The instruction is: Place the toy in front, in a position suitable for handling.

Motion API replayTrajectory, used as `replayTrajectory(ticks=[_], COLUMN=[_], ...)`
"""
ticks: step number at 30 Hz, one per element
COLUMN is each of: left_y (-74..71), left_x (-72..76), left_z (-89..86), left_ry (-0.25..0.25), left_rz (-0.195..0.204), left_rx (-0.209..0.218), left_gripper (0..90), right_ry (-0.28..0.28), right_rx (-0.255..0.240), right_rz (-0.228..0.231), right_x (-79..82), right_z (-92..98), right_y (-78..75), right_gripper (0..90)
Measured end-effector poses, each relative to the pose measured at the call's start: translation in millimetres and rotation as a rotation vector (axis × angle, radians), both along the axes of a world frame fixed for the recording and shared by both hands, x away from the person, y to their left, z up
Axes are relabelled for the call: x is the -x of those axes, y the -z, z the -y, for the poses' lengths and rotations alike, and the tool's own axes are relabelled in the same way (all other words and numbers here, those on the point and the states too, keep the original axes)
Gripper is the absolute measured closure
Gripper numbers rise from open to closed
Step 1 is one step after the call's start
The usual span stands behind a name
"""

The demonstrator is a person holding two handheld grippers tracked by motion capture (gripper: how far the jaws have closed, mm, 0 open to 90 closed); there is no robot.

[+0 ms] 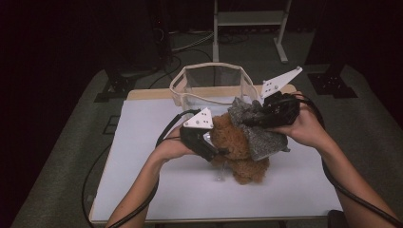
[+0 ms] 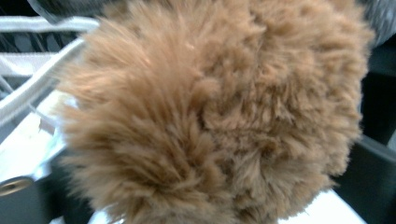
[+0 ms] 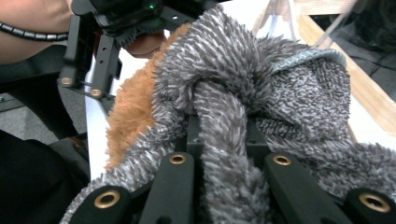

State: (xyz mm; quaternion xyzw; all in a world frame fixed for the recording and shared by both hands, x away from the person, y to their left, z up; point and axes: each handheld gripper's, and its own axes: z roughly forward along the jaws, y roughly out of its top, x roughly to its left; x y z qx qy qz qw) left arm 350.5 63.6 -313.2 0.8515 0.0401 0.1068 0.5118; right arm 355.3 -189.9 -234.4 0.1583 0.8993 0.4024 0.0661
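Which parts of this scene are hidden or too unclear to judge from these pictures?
- Left gripper fingers: in the left gripper view the brown plush toy covers them, so no grip can be judged.
- Toy's face: in the high view the grey knitted cloth covers its top.
- Right gripper fingertips: buried in the cloth in the right gripper view.
- Clear bag contents: too dim in the high view.

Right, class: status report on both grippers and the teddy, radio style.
Right gripper shut on grey cloth. Left gripper against brown teddy, grip can't be told. Cloth draped over teddy. Basket stands just behind.
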Motion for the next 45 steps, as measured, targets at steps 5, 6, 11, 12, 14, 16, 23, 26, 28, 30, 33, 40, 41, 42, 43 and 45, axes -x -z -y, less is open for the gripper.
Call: replayTrajectory(ticks=[5,6,11,12,14,16,23,26,28,30,33,40,41,42,43,45], left_y=[-7.6,-10.2,-11.7,-10.5,-10.0,-11.2,-11.9,-13.4,-15.4,-17.1,-17.7,-14.7,-14.6,-14.4,-14.1,-14.6], left_x=[5.8,7.3,13.0,12.3,11.4,11.4,10.9,10.8,10.8,10.7,10.4,9.5,9.5,9.7,9.9,10.8], left_z=[4.4,6.1,10.0,7.7,2.9,2.4,6.8,9.7,11.7,14.2,14.7,5.5,4.3,3.1,2.1,-1.6], left_ry=[0.019,0.020,0.024,0.020,0.018,0.018,0.033,0.038,0.039,0.039,0.038,0.022,0.022,0.022,0.023,0.027], left_rz=[0.041,0.055,0.090,0.085,0.075,0.078,0.070,0.076,0.081,0.087,0.091,0.069,0.069,0.068,0.068,0.060], left_rx=[0.025,0.018,-0.017,-0.012,0.008,0.010,0.020,0.014,0.006,-0.001,-0.002,0.024,0.022,0.019,0.018,0.003], left_gripper=[33.2,33.4,33.5,33.6,34.2,34.8,34.8,34.8,34.8,34.9,34.9,34.9,34.9,34.8,34.4,31.0], right_ry=[-0.004,-0.013,-0.064,-0.065,-0.068,-0.048,0.019,0.023,0.020,0.012,-0.015,0.012,0.022,0.028,0.033,0.039], right_rx=[-0.034,-0.028,0.033,0.042,0.043,0.023,-0.032,-0.049,-0.048,-0.045,-0.042,-0.059,-0.078,-0.092,-0.102,-0.113], right_rz=[0.006,0.012,0.028,0.028,0.033,0.029,-0.004,-0.008,-0.001,0.010,0.025,0.027,0.021,0.019,0.019,0.014], right_x=[1.9,2.3,0.2,0.2,-0.5,-1.7,-5.6,-4.9,-3.9,-2.3,1.8,2.8,2.3,2.2,2.6,2.9], right_z=[2.9,-0.7,-33.4,-36.1,-35.8,-25.9,12.7,17.5,16.4,11.5,0.7,17.1,23.5,27.9,31.0,32.7], right_y=[-15.4,-20.2,-29.2,-29.0,-29.2,-31.9,-24.7,-22.0,-22.6,-24.3,-28.1,-28.5,-26.9,-25.7,-24.9,-23.8], right_gripper=[78.3,78.3,78.1,78.0,78.0,77.9,77.8,77.8,77.8,77.7,77.7,77.3,77.3,77.3,77.3,77.3])
